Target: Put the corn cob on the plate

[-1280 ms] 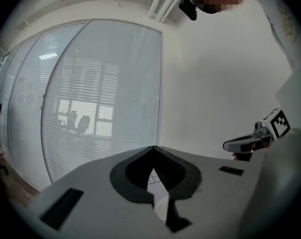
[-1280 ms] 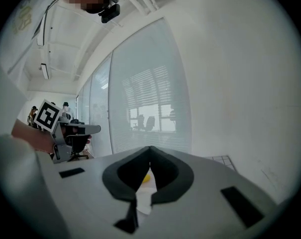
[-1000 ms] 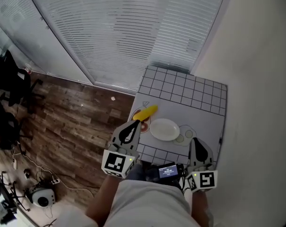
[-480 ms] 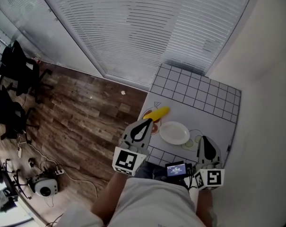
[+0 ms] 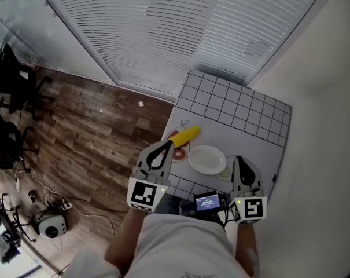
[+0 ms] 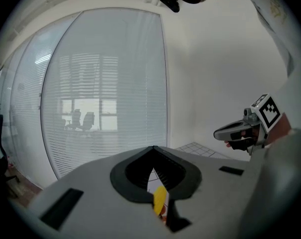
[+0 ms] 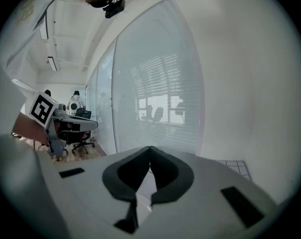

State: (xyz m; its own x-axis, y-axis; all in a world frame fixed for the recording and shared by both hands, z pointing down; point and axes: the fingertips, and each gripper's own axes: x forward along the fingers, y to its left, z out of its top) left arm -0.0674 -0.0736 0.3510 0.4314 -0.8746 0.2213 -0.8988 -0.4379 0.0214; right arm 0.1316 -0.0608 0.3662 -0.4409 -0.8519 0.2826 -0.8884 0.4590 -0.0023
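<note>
Corn cob (image 5: 184,136) just upper-right of left gripper (image 5: 165,147), long axis slanting up-right, plate (image 5: 207,160) beside. Closer than right gripper (image 5: 240,162). Both clamped shut, empty.

Corn cob (image 5: 184,136) beside plate (image 5: 206,160), 2 claws near

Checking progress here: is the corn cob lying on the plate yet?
No, the corn cob lies on the table beside the plate, which is bare.

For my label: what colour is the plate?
The plate is plain white; clearest in the head view.
</note>
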